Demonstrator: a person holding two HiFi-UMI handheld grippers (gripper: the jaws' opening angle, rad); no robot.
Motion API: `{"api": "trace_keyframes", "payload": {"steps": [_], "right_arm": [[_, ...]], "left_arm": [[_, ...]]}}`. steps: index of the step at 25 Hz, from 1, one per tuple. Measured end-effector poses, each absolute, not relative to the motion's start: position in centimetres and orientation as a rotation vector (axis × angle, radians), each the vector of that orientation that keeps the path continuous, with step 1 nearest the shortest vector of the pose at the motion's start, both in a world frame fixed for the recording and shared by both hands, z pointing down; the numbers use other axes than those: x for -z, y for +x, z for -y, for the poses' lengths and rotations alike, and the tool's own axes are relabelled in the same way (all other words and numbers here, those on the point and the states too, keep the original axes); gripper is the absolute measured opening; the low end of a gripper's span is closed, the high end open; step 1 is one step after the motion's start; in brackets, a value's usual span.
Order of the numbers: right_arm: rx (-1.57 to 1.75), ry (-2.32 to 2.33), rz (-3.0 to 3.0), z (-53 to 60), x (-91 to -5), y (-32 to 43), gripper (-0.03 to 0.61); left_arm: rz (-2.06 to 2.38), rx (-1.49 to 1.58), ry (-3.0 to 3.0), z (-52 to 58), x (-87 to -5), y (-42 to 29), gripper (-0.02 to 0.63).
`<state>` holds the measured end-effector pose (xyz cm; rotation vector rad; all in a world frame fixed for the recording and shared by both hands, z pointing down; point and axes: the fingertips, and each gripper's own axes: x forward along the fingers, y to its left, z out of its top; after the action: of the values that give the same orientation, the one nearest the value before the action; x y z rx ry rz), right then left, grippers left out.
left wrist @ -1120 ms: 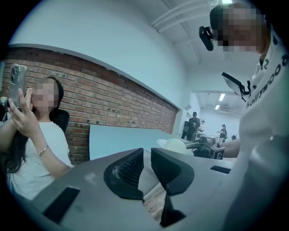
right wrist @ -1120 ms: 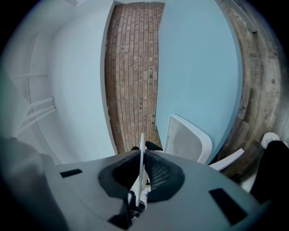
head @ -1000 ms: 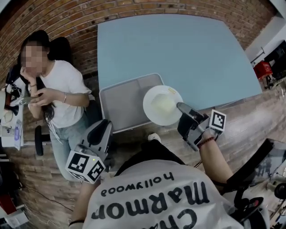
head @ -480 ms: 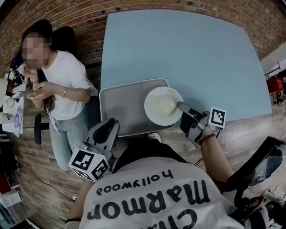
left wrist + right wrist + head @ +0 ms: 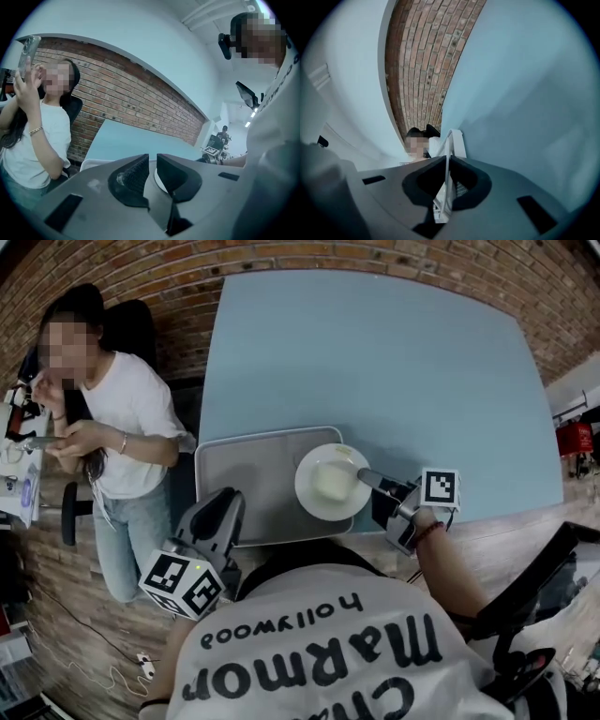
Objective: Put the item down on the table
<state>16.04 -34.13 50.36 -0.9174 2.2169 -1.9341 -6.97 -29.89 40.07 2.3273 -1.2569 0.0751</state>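
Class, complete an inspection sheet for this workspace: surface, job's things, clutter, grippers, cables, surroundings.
Surface: blue table, grey tray at its near edge.
Job's things: white plate over the tray's right end; contact cannot be told.
Clutter: nothing seen.
Grippers: right gripper clamped on the plate's rim; left gripper off the table, jaws together, empty.
Cables: thin cable on the floor, left.
Surroundings: seated person beside the table; brick floor.

Bench [image 5: 394, 352]: far and right surface open. Near edge: grey tray [image 5: 239, 488], with white plate [image 5: 323, 486] overlapping its right end, pinched at the rim by right hand-held gripper [image 5: 364, 475]. Left side: seated person [image 5: 127, 418] close by.
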Motion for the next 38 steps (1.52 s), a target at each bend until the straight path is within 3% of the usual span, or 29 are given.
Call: {"api": "trace_keyframes", "payload": {"steps": [15, 38], "right_arm": [[2.018, -1.014, -2.222, 35.8, -50.9, 16.3, 0.025], [1.792, -1.248, -2.353, 39.2, -50.6, 14.7, 0.025]], "left_arm": [[1.304, -0.061, 2.293, 30.6, -40.6, -5.7, 0.055], [1.352, -0.049, 2.243, 30.1, -41.5, -6.9, 0.055]]}}
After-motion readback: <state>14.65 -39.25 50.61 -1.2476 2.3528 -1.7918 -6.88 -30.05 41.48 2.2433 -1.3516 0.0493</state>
